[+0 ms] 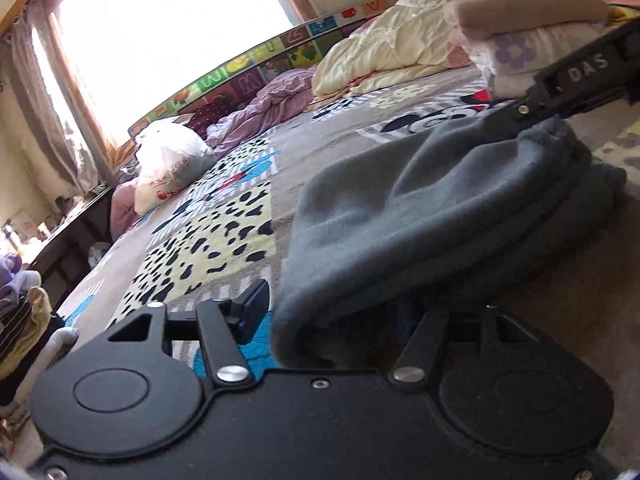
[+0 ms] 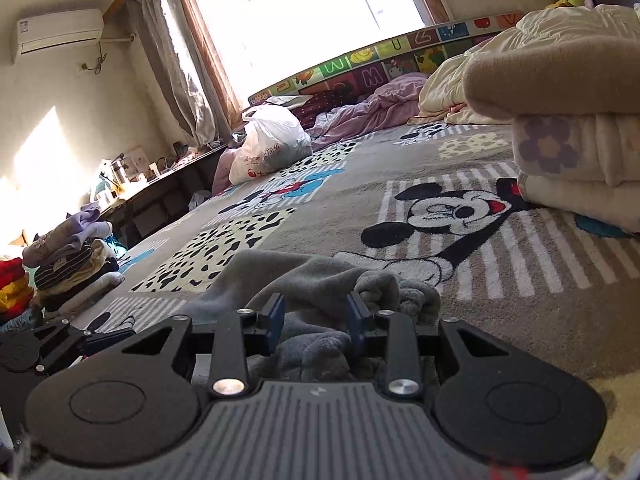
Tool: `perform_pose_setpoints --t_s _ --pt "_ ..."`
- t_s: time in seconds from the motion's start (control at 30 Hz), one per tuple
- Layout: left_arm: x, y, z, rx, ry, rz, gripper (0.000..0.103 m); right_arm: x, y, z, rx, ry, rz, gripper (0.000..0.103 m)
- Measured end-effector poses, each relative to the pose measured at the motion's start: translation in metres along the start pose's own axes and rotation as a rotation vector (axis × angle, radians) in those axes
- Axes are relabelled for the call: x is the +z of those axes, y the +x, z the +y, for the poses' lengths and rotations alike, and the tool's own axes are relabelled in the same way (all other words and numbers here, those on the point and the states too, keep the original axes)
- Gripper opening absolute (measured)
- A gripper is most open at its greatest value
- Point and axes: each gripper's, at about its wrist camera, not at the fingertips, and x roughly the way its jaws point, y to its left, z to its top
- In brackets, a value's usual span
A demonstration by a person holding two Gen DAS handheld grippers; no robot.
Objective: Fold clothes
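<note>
A grey fleece garment lies on the patterned bed blanket. My left gripper is open, its jaws wide apart. The garment's near edge drapes over its right finger and hides it; the left finger is bare. My right gripper is open with bunched grey garment between its two blue pads; the pads stand apart and do not pinch the cloth. The right gripper also shows in the left wrist view, at the garment's far end.
A stack of folded clothes sits at the right on the blanket. A white plastic bag, a purple sheet and a cream quilt lie further back. A pile of clothes sits at the left edge beside a dark desk.
</note>
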Motion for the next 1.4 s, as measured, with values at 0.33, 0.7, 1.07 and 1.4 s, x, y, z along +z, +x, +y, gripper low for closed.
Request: perform_pose_setpoints --t_s 0.33,0.7,1.07,1.4 --pt "-0.012 0.028 0.059 -0.075 -0.395 0.168 0.073 -0.004 0.003 -0.002 0.022 -0.042 0.020 0.025" --pt "0.022 -0.039 0.071 -0.258 -0.276 -0.011 0.044 -0.006 -0.027 0.035 -0.052 -0.218 -0.014 0.049" --pt "0.001 0.011 0.014 -0.256 -0.102 0.009 0.039 -0.015 -0.003 0.033 -0.161 -0.303 0.091 0.056" --pt "0.006 -0.003 0.051 -0.306 -0.286 0.058 0.062 -0.013 -0.006 0.037 -0.184 -0.263 0.080 0.056"
